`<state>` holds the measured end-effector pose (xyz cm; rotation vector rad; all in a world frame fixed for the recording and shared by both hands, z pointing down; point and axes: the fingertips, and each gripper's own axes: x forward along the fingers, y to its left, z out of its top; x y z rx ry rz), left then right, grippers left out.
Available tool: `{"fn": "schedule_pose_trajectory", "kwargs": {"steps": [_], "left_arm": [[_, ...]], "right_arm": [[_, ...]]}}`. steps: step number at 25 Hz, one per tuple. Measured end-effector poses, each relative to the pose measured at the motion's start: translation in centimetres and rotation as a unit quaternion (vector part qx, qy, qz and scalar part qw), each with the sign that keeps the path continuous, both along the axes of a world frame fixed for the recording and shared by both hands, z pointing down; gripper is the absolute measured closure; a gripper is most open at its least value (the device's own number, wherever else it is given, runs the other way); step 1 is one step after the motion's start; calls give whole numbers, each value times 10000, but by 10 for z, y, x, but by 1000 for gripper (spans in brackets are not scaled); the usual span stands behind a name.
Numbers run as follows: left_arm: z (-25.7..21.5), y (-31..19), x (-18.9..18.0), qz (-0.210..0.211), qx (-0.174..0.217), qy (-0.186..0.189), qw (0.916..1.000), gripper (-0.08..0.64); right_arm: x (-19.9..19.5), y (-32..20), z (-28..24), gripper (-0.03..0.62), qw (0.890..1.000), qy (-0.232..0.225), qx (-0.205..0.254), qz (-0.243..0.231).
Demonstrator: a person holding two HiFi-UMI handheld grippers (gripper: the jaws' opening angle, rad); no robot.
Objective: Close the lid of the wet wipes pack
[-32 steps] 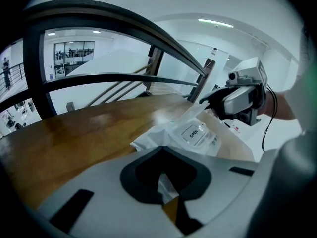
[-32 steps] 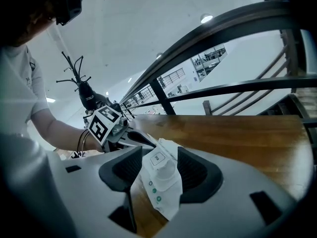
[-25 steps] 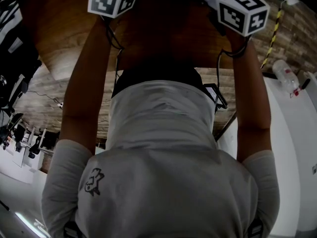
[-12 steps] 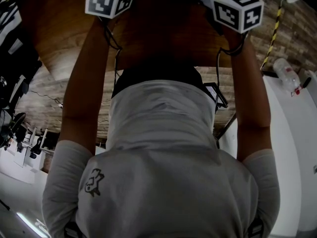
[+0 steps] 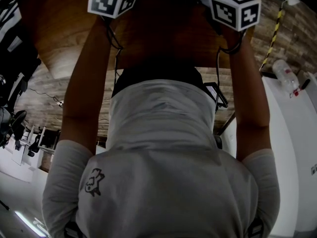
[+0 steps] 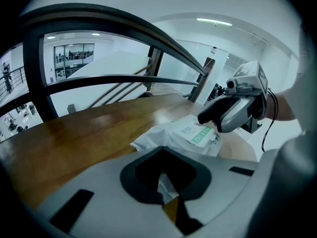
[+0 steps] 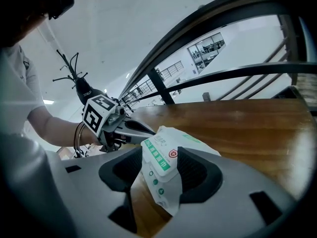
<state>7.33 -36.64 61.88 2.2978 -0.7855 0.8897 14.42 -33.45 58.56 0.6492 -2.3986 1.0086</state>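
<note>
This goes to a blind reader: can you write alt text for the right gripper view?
The right gripper clamps a white wet wipes pack with a green label between its jaws, over a wooden table. Beyond it the left gripper, carrying a marker cube, reaches to the pack's far end.

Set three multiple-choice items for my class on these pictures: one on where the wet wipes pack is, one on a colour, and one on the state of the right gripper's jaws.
1. Where does the wet wipes pack lie?
A on the wooden table
B on the floor
C on a chair

2. What colour is most of the print on the pack's label?
A purple
B green
C orange

3. How do the jaws of the right gripper stand?
A together, empty
B wide apart, empty
C on the pack

Key:
1 A, the left gripper view shows the pack resting on the wood.
2 B, its band and signs are green.
3 C, the pack fills the gap between the jaws.
</note>
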Motion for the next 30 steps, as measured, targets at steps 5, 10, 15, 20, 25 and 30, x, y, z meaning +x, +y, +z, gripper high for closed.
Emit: {"fn": "schedule_pose_trajectory", "kwargs": {"steps": [5, 10, 15, 20, 25, 30], "left_arm": [[2, 2, 0, 49, -15, -11, 10000, 546], [7, 3, 0, 128, -8, -23, 9999, 546], [5, 3, 1, 186, -11, -69, 9998, 546], [5, 4, 0, 221, -22, -102, 9997, 546], [5, 4, 4, 249, 7, -158, 9996, 546], [4, 4, 4, 218, 5, -131, 9997, 546]], "right_arm": [[-2, -5, 6, 376, 9999, 71, -13, 129], [-3, -6, 13, 376, 9995, 237, -28, 187], [-4, -6, 15, 376, 9988, 428, 20, 230], [-6, -6, 18, 376, 9977, 623, 79, 254], [-2, -5, 20, 376, 9957, 885, 229, 163], [-4, -4, 21, 376, 9934, 1087, 351, 83]]}}
